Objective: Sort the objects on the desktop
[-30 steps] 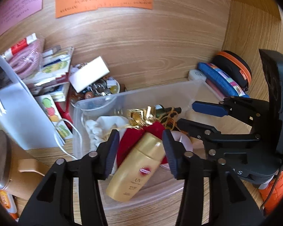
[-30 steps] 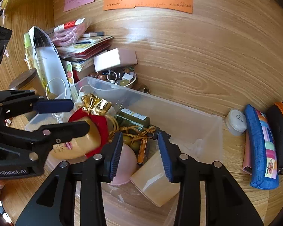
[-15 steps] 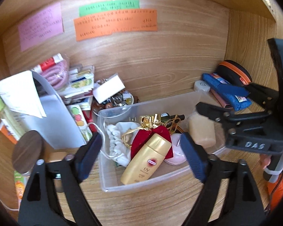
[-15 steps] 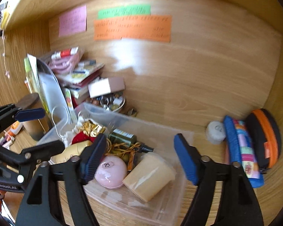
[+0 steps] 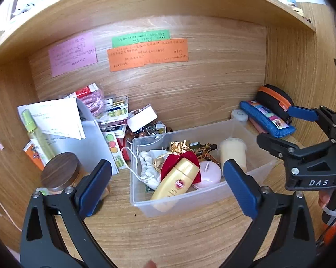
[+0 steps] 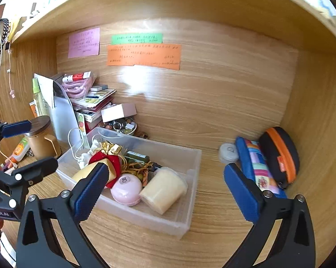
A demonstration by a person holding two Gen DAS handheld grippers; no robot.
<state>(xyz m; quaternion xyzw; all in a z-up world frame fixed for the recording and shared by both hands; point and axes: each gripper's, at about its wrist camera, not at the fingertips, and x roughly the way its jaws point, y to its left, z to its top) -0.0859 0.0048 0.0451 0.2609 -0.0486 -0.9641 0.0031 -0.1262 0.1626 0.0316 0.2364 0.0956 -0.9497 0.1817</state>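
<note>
Behind both wide-open, empty tools, clear bin [image 5: 190, 203] of toiletries, paper stack [image 5: 114, 116] left, pouches [image 6: 264, 167] right

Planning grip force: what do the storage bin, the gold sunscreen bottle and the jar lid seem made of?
Storage bin: clear, slightly frosted plastic; contents show through. Gold sunscreen bottle: glossy metallic-finish plastic, probably. Jar lid: dark wood by its grain, possibly a veneer or print.

"UV" is printed on the gold bottle [image 5: 176, 184] lying in the clear bin [image 5: 252, 176]. "DAS" is marked on the right gripper [image 5: 286, 129]. Handwriting on the wall notes [image 5: 147, 54] cannot be read.
</note>
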